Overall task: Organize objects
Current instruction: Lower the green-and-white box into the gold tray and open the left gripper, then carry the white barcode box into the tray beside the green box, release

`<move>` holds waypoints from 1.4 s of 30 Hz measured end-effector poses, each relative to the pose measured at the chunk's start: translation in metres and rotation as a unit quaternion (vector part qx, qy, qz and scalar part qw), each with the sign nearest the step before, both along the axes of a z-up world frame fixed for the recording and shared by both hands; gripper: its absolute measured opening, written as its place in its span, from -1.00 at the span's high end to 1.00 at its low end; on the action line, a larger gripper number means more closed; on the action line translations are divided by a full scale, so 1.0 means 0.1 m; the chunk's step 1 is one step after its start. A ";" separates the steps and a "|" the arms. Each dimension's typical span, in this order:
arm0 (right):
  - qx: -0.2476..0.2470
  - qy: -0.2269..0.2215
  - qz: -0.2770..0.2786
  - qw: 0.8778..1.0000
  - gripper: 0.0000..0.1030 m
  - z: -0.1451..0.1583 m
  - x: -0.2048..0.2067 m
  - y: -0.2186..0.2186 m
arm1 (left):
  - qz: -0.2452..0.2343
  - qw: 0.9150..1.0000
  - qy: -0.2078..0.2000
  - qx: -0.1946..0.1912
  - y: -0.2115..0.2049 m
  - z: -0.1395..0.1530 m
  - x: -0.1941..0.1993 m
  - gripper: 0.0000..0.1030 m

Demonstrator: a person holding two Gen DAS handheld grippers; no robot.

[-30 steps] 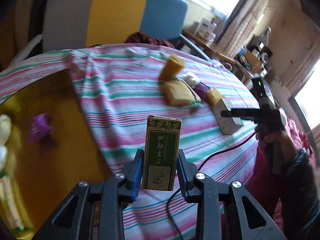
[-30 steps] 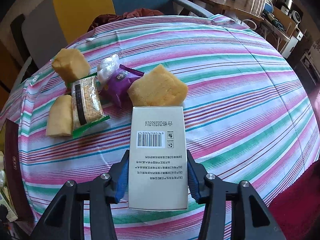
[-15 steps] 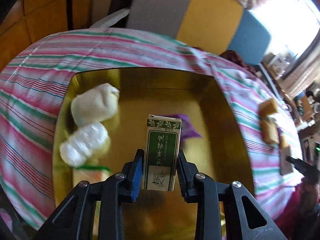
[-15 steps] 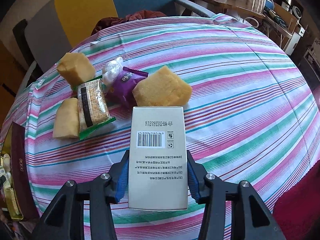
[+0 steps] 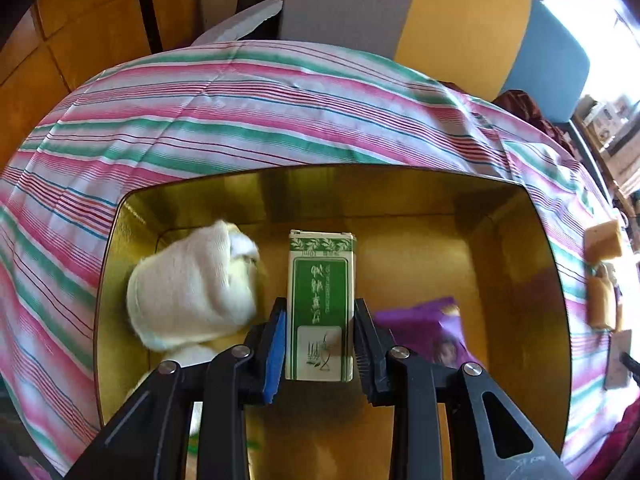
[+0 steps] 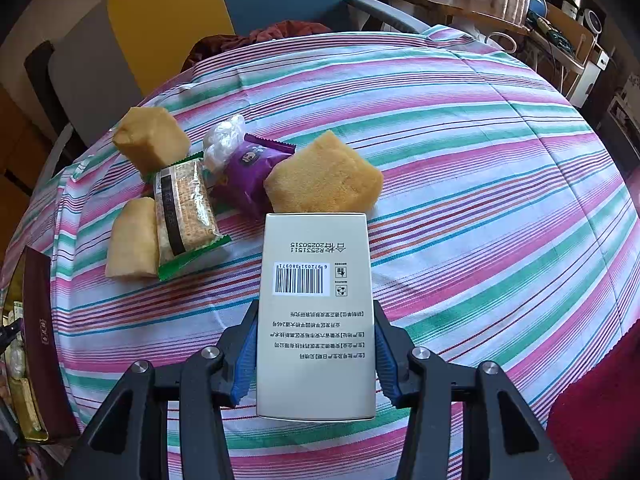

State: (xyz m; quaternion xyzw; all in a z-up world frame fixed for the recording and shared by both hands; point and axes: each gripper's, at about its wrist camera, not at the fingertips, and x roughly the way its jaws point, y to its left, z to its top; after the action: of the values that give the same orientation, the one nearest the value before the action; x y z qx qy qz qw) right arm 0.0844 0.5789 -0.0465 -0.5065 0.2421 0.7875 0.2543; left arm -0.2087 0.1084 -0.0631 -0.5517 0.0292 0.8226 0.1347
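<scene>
My left gripper (image 5: 320, 346) is shut on a green and white box (image 5: 321, 304), held upright inside the gold tray (image 5: 400, 190). In the tray lie a white rolled cloth (image 5: 192, 292) to the left and a purple packet (image 5: 424, 328) to the right. My right gripper (image 6: 316, 354) is shut on a pale grey box with a barcode (image 6: 316, 312), held above the striped tablecloth (image 6: 480, 168). Ahead of it lie a yellow sponge cake (image 6: 324, 178), a purple packet (image 6: 252, 168), a wrapped cracker pack (image 6: 184, 210) and two more yellow cakes (image 6: 150, 138).
The gold tray shows at the left edge of the right wrist view (image 6: 36, 344). A clear plastic bag (image 6: 224, 140) lies by the purple packet. A chair with grey, yellow and blue panels (image 6: 168, 28) stands behind the table. Cluttered shelves (image 6: 568, 20) stand at the far right.
My left gripper has swung left with the green box, from over the tablecloth to low inside the gold tray. My right gripper has stayed nearly still with the grey box.
</scene>
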 end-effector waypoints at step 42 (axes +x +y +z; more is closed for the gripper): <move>-0.088 0.028 0.384 0.919 0.03 0.72 -1.48 -3.61 | 0.069 0.988 0.132 0.045 -1.45 0.64 1.45 -0.01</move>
State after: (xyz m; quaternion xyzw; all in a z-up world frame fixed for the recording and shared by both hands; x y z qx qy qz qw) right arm -0.0640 0.2181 0.0260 -0.5583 0.1046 0.8142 -0.1204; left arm -0.0636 -0.0371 0.0007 -0.4324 -0.0289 0.8959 0.0973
